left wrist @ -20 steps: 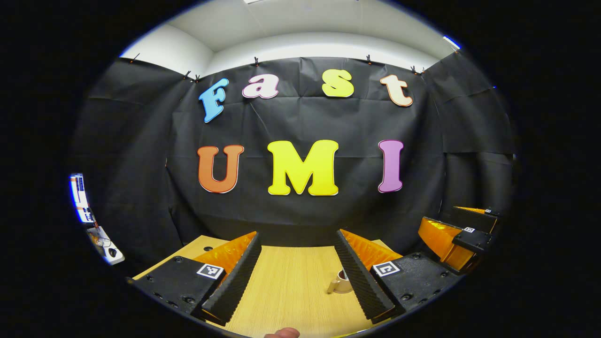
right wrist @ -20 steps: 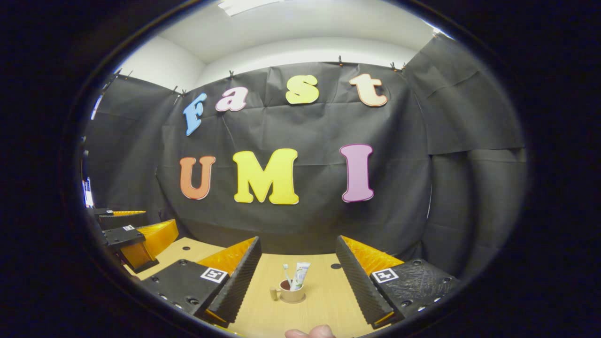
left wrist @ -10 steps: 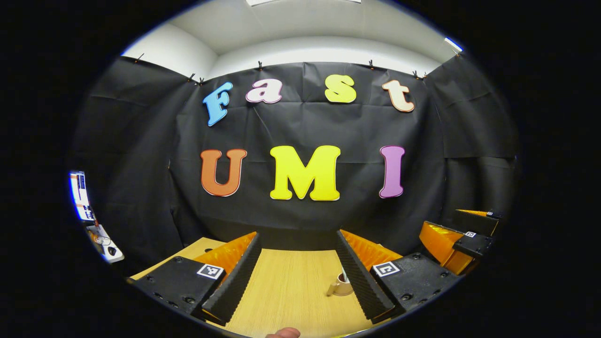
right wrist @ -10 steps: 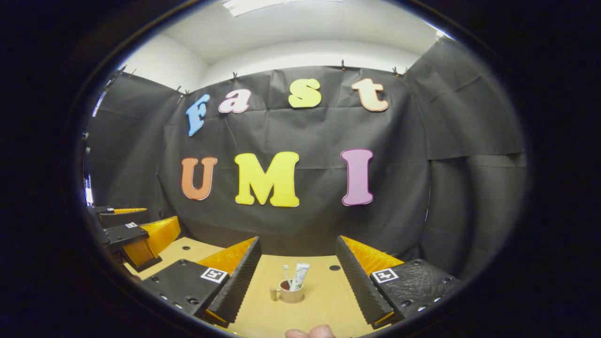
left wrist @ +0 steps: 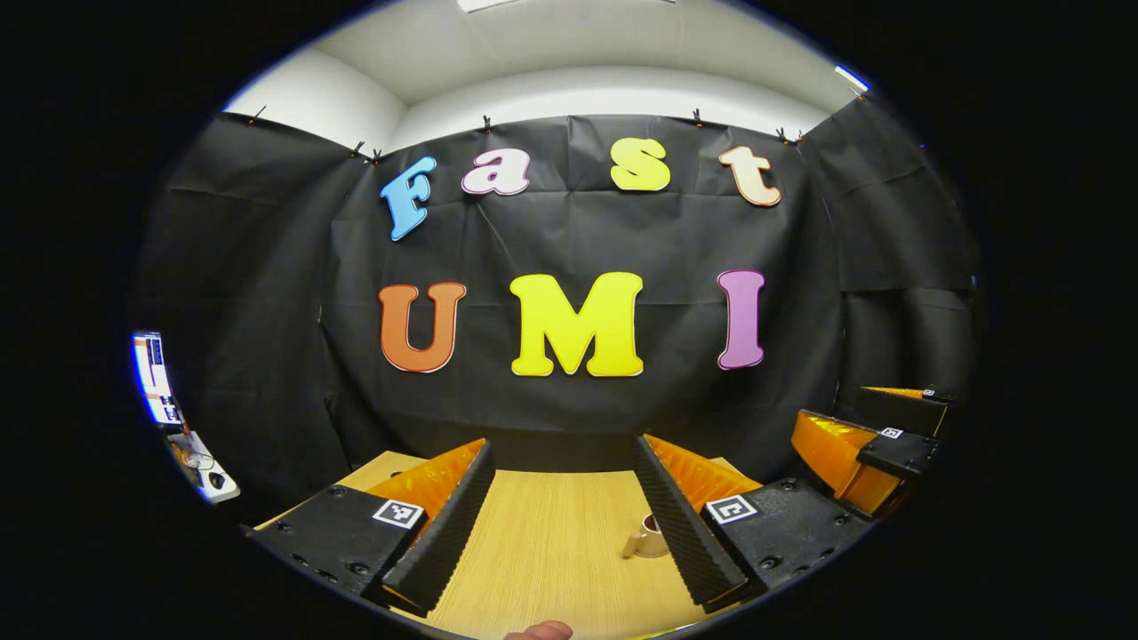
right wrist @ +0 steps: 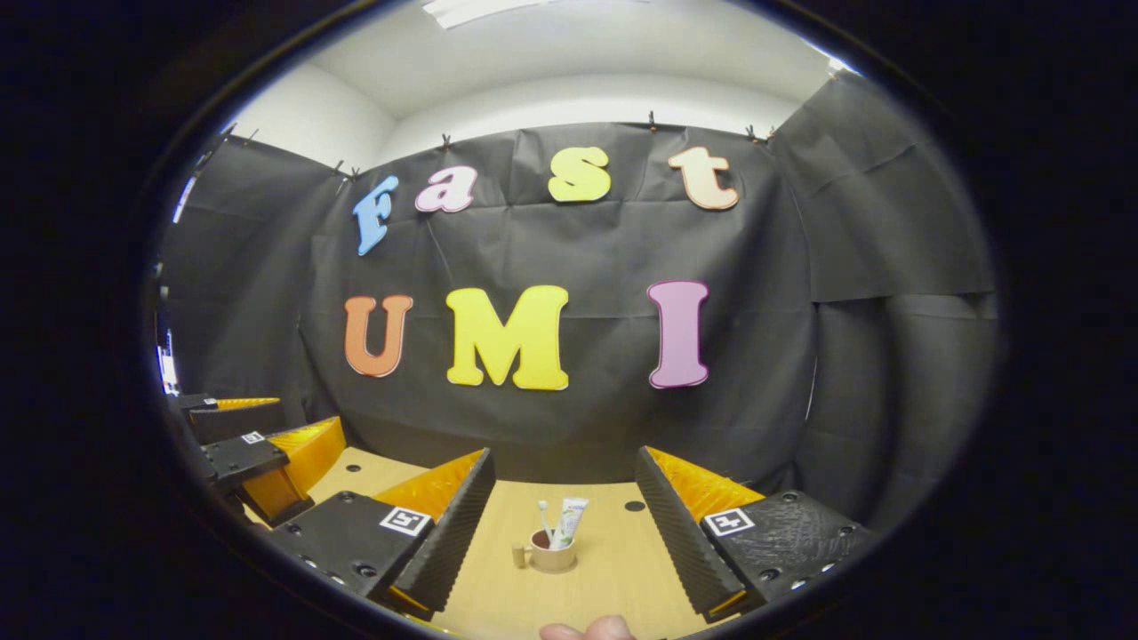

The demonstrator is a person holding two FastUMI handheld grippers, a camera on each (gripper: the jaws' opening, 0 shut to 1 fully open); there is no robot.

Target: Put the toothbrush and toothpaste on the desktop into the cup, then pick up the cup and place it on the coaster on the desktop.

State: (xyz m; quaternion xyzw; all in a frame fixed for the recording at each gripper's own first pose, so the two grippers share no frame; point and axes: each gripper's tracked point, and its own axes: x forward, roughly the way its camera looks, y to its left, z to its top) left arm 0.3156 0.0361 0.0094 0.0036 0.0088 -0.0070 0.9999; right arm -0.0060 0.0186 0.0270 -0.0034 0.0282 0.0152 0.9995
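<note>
In the right gripper view we look along the right tool (right wrist: 562, 524), whose two fingers stand wide apart with nothing between them but bare wood. Out ahead of them, well apart from the fingertips, the cup (right wrist: 551, 556) stands upright on the worktop (right wrist: 613, 569), its handle turned to the left. The toothbrush (right wrist: 543, 515) and the toothpaste (right wrist: 567, 522) both stand in the cup, the tube leaning a little to the right. A thin round coaster (right wrist: 553, 569) shows as a darker rim under the cup's base, so we take the cup to be sitting on it. A small dark hole (right wrist: 634, 506) lies in the wood behind and to the right of the cup. At the bottom edge we see a fingertip (right wrist: 587, 630) of the person holding the tool.

The same view shows the left tool (right wrist: 267, 458) at the far left, held above the worktop's left side with its fingers apart.

In the left gripper view the left tool (left wrist: 562, 524) is also spread wide and holds nothing. Here the cup (left wrist: 649, 538) is half hidden behind the inner edge of the right-hand finger; we see its handle and part of its rim, but we cannot make out what stands in it or what lies under it. The right tool (left wrist: 876, 444) shows at the far right, raised, open. A lit screen (left wrist: 153, 378) sits at the left edge beyond the black cloth.
</note>
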